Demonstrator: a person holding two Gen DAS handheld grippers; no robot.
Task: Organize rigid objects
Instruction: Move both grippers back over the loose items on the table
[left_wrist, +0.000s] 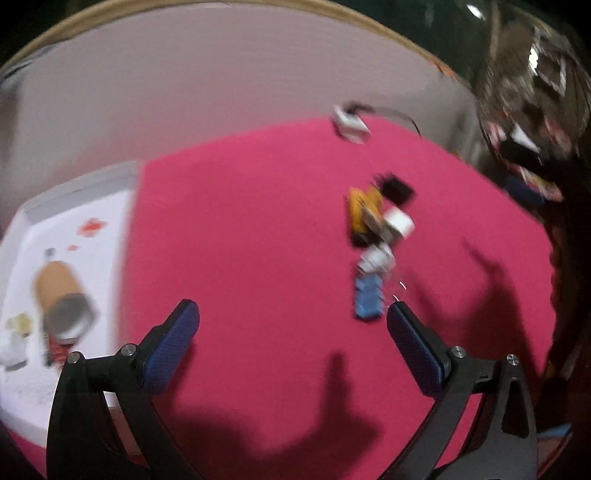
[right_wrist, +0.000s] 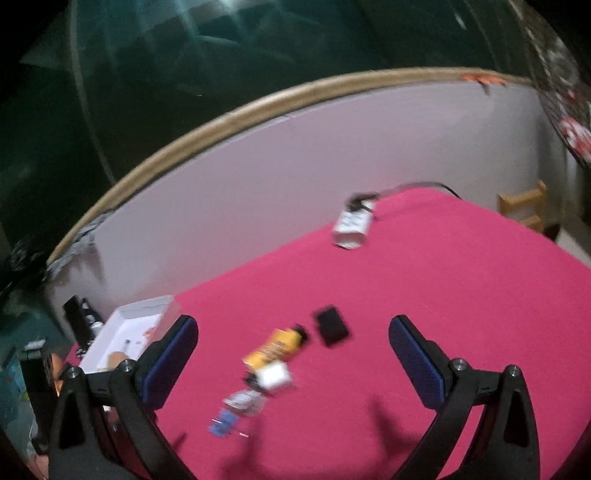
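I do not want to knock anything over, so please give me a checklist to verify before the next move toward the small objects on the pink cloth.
1. Left gripper jaws apart, nothing held: ok.
2. Right gripper jaws apart, nothing held: ok.
3. White tray has free floor beside the brown bottle: ok.
4. Objects separated enough for a single grasp: not ok. The yellow box, white block and blue piece lie close together; touching or not, cannot tell.
5. Black square object lies apart from the cluster: ok.
6. Sharp view of the target: not ok, both views are motion-blurred.
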